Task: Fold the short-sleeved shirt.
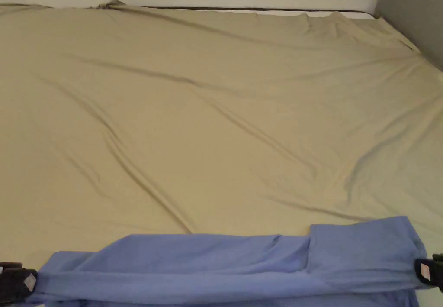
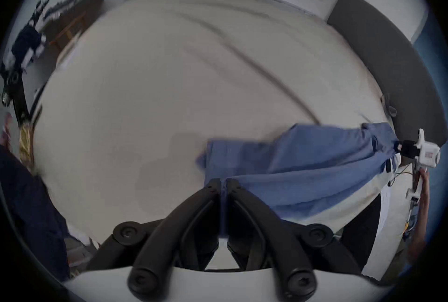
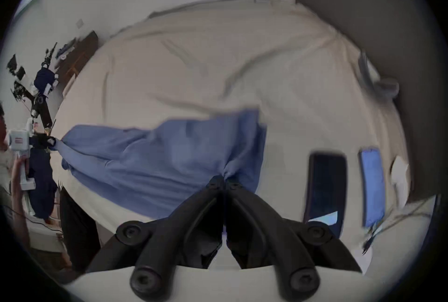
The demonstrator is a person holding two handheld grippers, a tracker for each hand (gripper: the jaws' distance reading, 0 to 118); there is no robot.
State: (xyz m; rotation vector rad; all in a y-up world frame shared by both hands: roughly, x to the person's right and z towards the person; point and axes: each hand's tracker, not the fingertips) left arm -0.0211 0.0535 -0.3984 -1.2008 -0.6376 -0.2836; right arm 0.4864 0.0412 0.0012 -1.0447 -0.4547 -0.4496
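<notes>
Shirt (image 1: pixel 225 260) lies stretched along the bottom of the frame on the bed (image 1: pixel 216 104), left tool (image 1: pixel 17 282) and right tool (image 1: pixel 429 271) each clamped tight on an end. Uneven pulling could slip cloth free, skewing the fold.

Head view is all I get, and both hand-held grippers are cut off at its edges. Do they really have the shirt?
Observer: Yes. In the left gripper view, the left hand-held gripper has its jaws closed on the shirt edge.
Operator: And the right one?
Observer: The right hand-held gripper pinches a bunched bit of cloth between closed jaws.
Operator: Anything on the bed beyond my frame?
Observer: Two phones lie on the sheet, past the shirt's right end.
</notes>
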